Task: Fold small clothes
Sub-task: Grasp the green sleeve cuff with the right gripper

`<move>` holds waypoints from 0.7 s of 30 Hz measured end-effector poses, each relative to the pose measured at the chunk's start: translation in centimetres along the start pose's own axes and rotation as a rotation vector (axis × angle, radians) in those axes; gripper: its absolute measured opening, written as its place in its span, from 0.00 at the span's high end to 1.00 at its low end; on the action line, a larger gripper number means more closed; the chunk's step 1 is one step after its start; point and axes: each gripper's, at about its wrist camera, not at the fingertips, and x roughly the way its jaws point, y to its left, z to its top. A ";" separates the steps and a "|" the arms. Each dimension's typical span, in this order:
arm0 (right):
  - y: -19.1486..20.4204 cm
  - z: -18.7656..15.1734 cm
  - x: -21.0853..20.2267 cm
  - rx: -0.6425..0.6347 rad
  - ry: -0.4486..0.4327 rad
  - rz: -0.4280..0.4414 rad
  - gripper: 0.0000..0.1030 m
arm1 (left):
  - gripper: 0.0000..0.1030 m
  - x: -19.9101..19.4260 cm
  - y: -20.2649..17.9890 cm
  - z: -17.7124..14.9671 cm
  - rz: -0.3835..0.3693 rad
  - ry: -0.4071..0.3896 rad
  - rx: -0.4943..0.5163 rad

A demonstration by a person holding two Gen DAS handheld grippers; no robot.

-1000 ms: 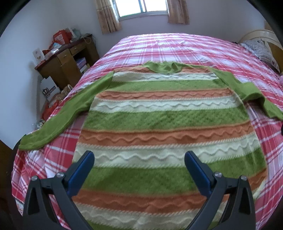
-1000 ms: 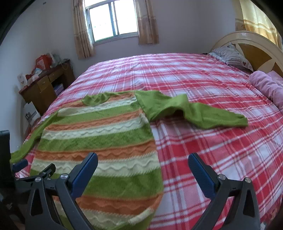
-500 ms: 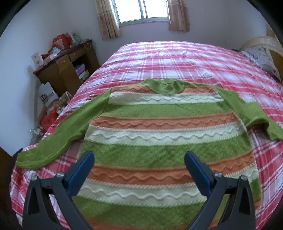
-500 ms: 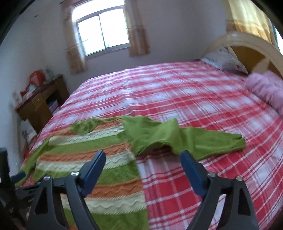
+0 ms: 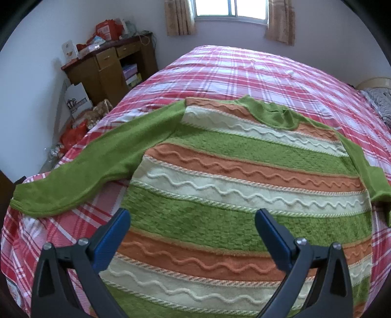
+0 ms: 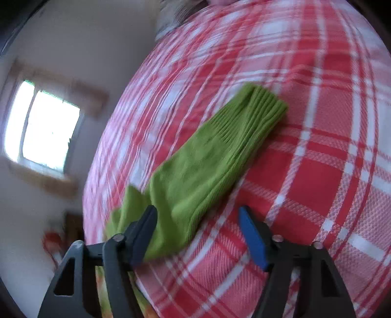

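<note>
A small knit sweater (image 5: 244, 176) with green, orange and cream stripes lies flat on the plaid bed (image 5: 244, 71), neck away from me. Its green left sleeve (image 5: 97, 166) stretches out toward the bed's left edge. My left gripper (image 5: 193, 227) is open and empty, hovering over the sweater's lower body. In the right wrist view the green right sleeve (image 6: 207, 166) lies on the plaid cover with its ribbed cuff (image 6: 266, 105) farthest from me. My right gripper (image 6: 198, 222) is open, low and tilted, its jaws either side of the sleeve's near part.
A wooden desk (image 5: 110, 71) with clutter stands left of the bed by the wall, with bags (image 5: 78, 119) on the floor beside it. A window (image 5: 232, 9) is behind the bed. A pillow (image 5: 381, 102) lies at the far right.
My right gripper has swung right and dropped close to the right sleeve, tilting sharply. My left gripper has shifted a little toward the left, nearer the sweater.
</note>
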 end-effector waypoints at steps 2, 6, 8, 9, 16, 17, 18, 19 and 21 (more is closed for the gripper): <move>-0.1 0.8 -0.4 0.022 -0.062 -0.032 0.37 | 0.00 0.2 -0.4 -0.3 -0.003 -0.004 0.020; -2.0 3.1 0.1 0.103 -0.081 0.025 0.37 | 0.00 0.6 -0.8 -0.8 -0.003 -0.014 0.040; -2.6 3.8 0.3 0.121 -0.084 0.061 0.37 | 0.00 0.9 -0.8 -1.0 -0.008 0.000 0.036; -2.5 4.0 0.4 0.122 -0.084 0.072 0.37 | 0.00 0.9 -0.8 -1.1 -0.015 0.007 0.033; -2.1 5.6 2.7 0.010 -0.053 0.025 0.79 | 0.00 0.7 -2.2 -1.7 0.003 0.004 0.073; -2.2 5.8 2.8 -0.005 -0.055 0.014 0.87 | 0.00 0.8 -2.3 -1.7 0.004 0.008 0.075; -2.2 6.0 2.9 -0.023 -0.051 0.009 0.88 | 0.00 0.7 -2.4 -1.7 0.002 0.012 0.076; -2.1 6.0 2.8 -0.048 -0.046 0.001 0.91 | 0.00 0.6 -2.4 -1.7 0.002 0.012 0.078; -2.1 5.4 2.3 -0.095 -0.038 -0.018 0.92 | 0.00 0.2 -2.6 -1.7 0.012 0.006 0.090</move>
